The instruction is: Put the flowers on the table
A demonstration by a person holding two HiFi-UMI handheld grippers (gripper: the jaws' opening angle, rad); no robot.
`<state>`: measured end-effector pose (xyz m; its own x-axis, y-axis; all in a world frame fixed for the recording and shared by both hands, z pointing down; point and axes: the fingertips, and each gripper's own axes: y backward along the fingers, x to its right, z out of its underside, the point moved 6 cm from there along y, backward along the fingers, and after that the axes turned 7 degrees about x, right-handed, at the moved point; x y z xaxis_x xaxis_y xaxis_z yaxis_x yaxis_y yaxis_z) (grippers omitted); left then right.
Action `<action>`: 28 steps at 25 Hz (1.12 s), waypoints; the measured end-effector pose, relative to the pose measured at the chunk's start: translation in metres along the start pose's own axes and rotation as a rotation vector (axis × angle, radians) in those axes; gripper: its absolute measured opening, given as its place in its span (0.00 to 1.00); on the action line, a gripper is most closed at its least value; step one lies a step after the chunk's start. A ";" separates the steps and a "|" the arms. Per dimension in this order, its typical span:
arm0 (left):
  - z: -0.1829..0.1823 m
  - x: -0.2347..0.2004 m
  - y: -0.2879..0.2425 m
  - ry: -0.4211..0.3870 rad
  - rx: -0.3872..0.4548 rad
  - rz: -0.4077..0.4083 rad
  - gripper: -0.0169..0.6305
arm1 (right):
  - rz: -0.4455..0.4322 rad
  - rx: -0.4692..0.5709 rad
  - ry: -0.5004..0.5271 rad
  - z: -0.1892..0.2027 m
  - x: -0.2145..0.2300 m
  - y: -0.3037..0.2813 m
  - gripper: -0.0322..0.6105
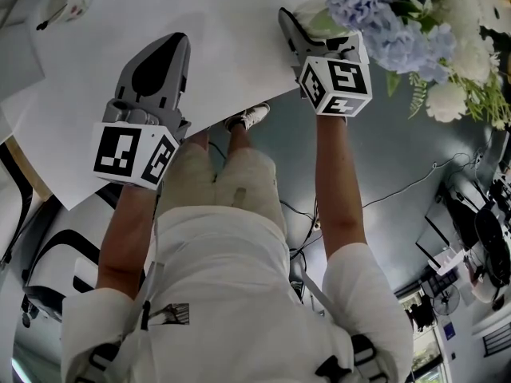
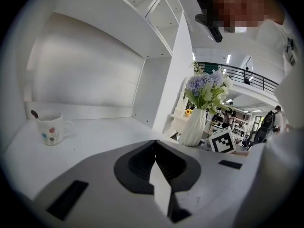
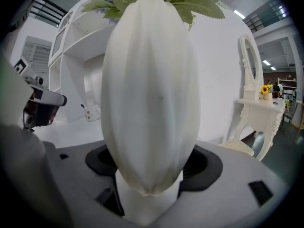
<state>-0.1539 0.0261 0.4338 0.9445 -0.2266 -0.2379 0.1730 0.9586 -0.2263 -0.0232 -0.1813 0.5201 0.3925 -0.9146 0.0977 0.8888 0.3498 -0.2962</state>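
Note:
A bunch of blue and white flowers (image 1: pixel 403 18) stands in a white ribbed vase (image 3: pixel 152 94). My right gripper (image 1: pixel 297 30) is shut on the vase's lower body, which fills the right gripper view between the jaws of my right gripper (image 3: pixel 149 179). In the left gripper view the vase (image 2: pixel 194 127) is upright at the white table's (image 1: pixel 215 30) right edge; I cannot tell whether it rests on it. My left gripper (image 1: pixel 164 50) hovers over the table's near edge, its jaws shut with nothing in them, the left gripper (image 2: pixel 154 146) facing a mug.
A white mug (image 2: pixel 50 126) with coloured dots and a spoon in it stands at the table's far left, also seen as the mug (image 1: pixel 68 2) from above. White shelving (image 2: pixel 142 27) rises behind the table. A white dressing table with mirror (image 3: pixel 259 103) stands off to the right.

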 end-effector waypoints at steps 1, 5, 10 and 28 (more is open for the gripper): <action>0.000 0.000 0.000 0.001 0.001 0.000 0.05 | 0.000 -0.001 0.001 0.000 0.000 0.001 0.62; 0.000 -0.001 0.000 0.004 0.004 -0.005 0.05 | 0.000 -0.006 -0.004 0.000 0.000 -0.001 0.62; 0.005 -0.002 0.006 0.012 0.003 -0.010 0.05 | 0.001 -0.020 -0.008 0.002 -0.004 0.002 0.62; 0.012 -0.004 0.014 0.024 0.009 -0.023 0.05 | 0.024 -0.024 -0.010 0.005 -0.003 0.005 0.62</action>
<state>-0.1517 0.0428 0.4428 0.9332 -0.2524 -0.2557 0.1970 0.9547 -0.2231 -0.0188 -0.1758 0.5232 0.4161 -0.9038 0.0996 0.8731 0.3666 -0.3213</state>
